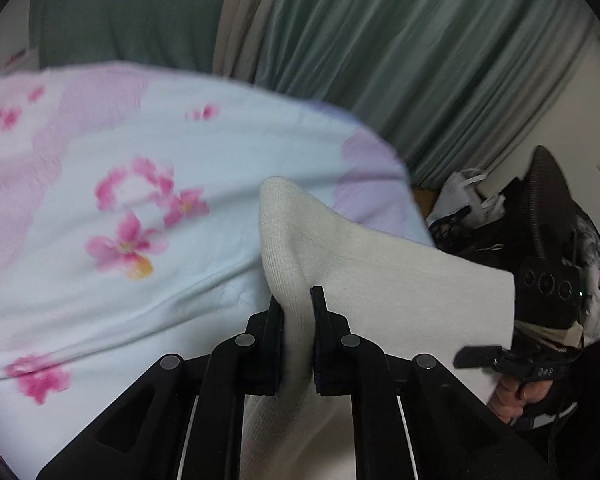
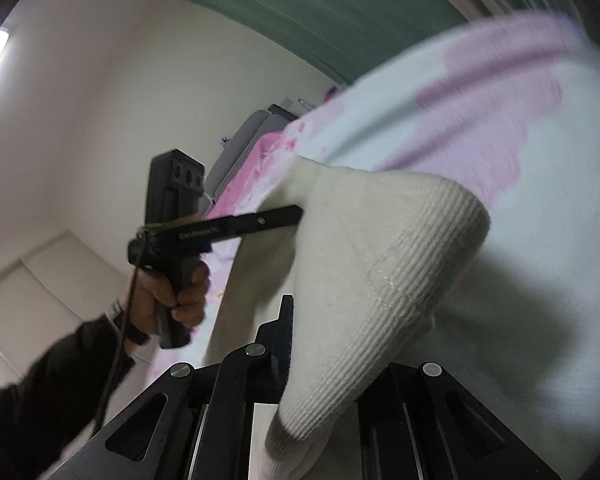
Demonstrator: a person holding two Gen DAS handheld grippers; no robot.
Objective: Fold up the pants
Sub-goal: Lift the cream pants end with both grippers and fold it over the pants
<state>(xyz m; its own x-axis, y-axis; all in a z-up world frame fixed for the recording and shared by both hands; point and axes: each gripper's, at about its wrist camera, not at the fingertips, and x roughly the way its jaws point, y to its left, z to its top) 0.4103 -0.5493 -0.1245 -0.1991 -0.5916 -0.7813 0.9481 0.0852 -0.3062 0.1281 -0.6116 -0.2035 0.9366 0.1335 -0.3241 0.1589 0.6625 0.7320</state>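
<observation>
We have the pants (image 1: 380, 276) pinched in both tools, and they handle as we would expect of a soft, cream knit: light, limp, a little stretchy, with no stiffness to hold a crease. Nothing here is fragile, but the cloth will sag and swing from wherever we hold it, so we judge the ribbed band the best place to grip, since its thicker weave gives the pads more to bite on than the thin body fabric.

The left tool (image 1: 298, 300) is pressed together on a fold of that ribbed edge; in its own view the cloth rises between the jaws, peaks just above them and drapes away to the right, toward the right tool (image 1: 476, 354). The right tool's near finger shows in its own view, the far one is hidden under the cloth, and the band folds over it, so we read it as clamped on the fabric too. From there the pants stretch leftward to the left tool's tip, which meets the far corner of the cloth.

So the garment hangs as a span between the two tools, lifted clear of the floral bed sheet (image 1: 140, 184) that lies beyond and below both. We judge an even pull will keep the span flat; slack will let it bunch.
</observation>
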